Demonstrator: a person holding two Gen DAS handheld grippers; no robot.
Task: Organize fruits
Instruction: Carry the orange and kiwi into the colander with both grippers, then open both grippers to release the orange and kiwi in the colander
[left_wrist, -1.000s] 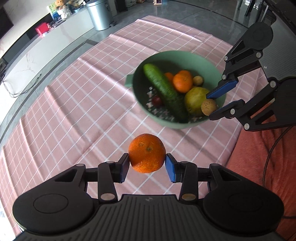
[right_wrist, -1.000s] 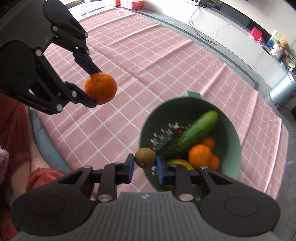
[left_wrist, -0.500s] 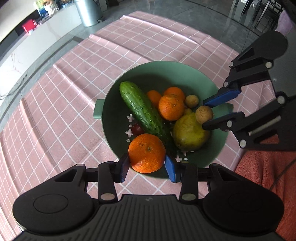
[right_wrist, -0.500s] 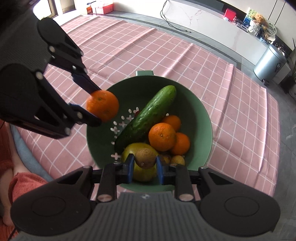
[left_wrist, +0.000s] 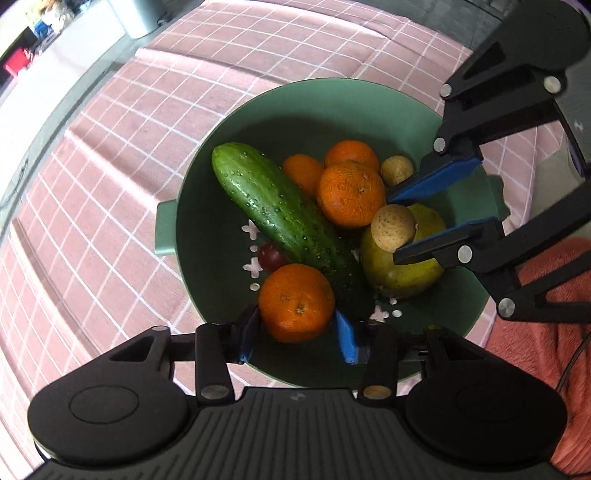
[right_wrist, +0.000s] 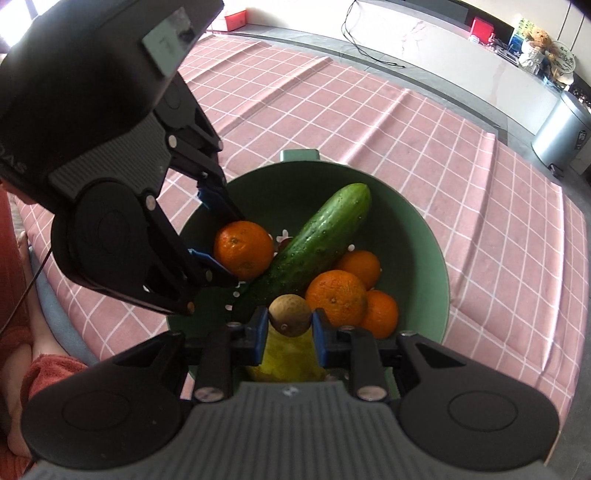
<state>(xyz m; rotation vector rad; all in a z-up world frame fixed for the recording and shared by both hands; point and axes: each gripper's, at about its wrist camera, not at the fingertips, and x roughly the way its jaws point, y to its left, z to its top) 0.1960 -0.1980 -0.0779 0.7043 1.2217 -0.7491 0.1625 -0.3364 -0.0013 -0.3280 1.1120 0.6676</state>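
A green colander bowl (left_wrist: 332, 96) (right_wrist: 424, 240) holds a cucumber (left_wrist: 273, 206), several oranges (left_wrist: 351, 194), a yellow-green fruit (left_wrist: 406, 269), a small red fruit (left_wrist: 269, 256) and a small brown fruit (left_wrist: 397, 170). My left gripper (left_wrist: 297, 318) (right_wrist: 232, 246) reaches down into the bowl's near side. Its jaws are opening, with an orange (left_wrist: 295, 302) (right_wrist: 243, 249) between them, lying against the cucumber. My right gripper (right_wrist: 290, 317) (left_wrist: 394, 228) is shut on another small brown fruit (right_wrist: 289, 315) (left_wrist: 392, 227) just above the yellow-green fruit.
A pink checked cloth (left_wrist: 110, 184) covers the table around the bowl. A metal bin (right_wrist: 565, 129) and a white counter (right_wrist: 443, 48) stand beyond the table. A person's red clothing (left_wrist: 546, 314) lies at the near edge.
Both grippers have come over the bowl and sunk into it. The left jaws have spread wider around the orange, which now lies beside the cucumber. The right grip is unchanged.
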